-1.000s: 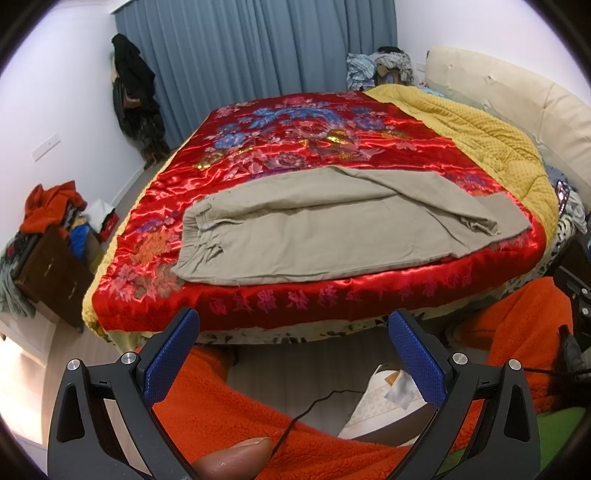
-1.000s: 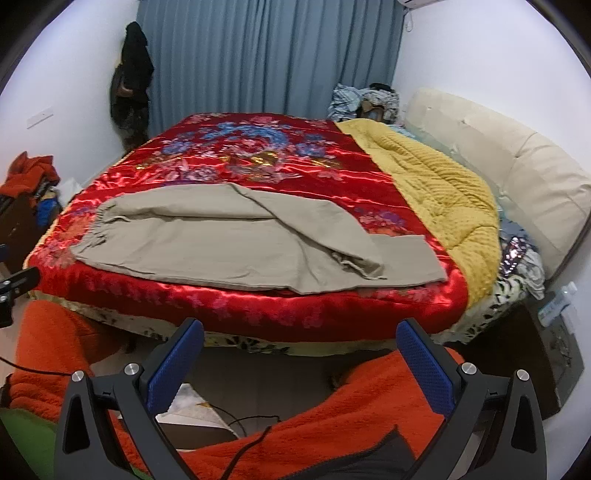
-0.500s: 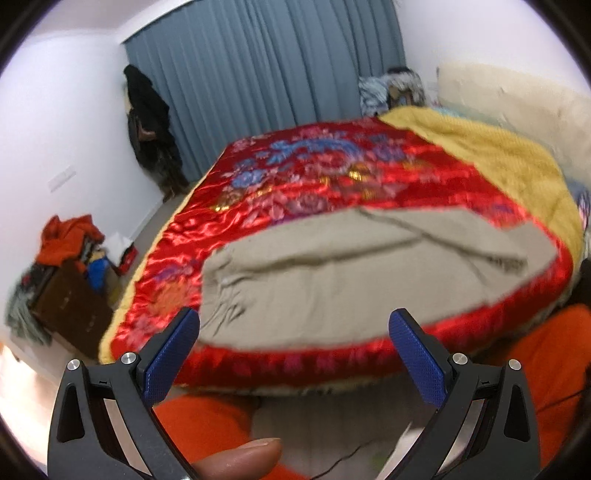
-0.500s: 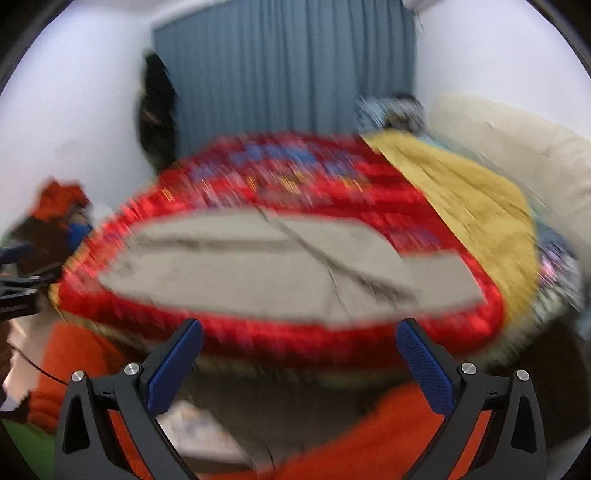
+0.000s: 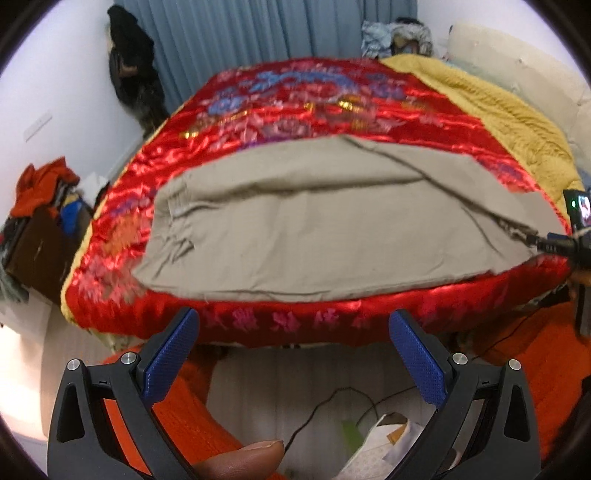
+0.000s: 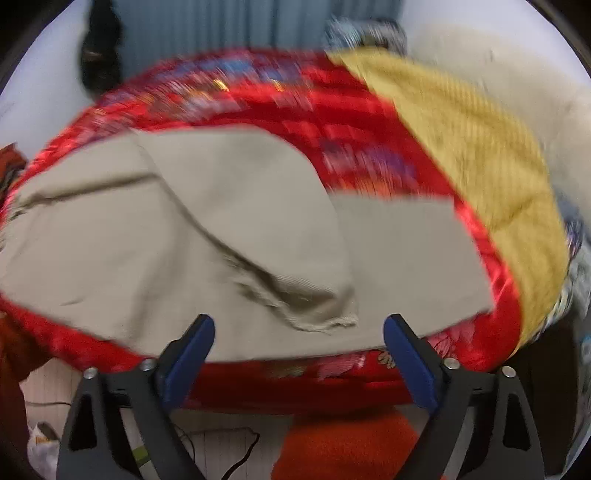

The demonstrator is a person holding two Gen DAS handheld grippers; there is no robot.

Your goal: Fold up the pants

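Left gripper [image 5: 293, 349] jaws spread wide, nothing between the blue ribbed pads [image 5: 170, 363]; a thumb tip [image 5: 240, 461] shows at the bottom edge. Right gripper [image 6: 299, 350] is likewise spread and empty, its tips over the near edge of the bed. Khaki pants [image 5: 332, 229] lie flat lengthwise along that edge on a glossy red satin quilt [image 5: 295, 99], one leg folded diagonally over the other, the frayed hem [image 6: 325, 325] clear only in the right view. That view is motion-blurred, so fabric detail is probably unreliable. Textured mustard blanket [image 6: 480, 155] covers the far right side. Left view alone shows a clothes pile [image 5: 40, 184], grey-blue curtain [image 5: 258, 33] and floor cables [image 5: 332, 406].
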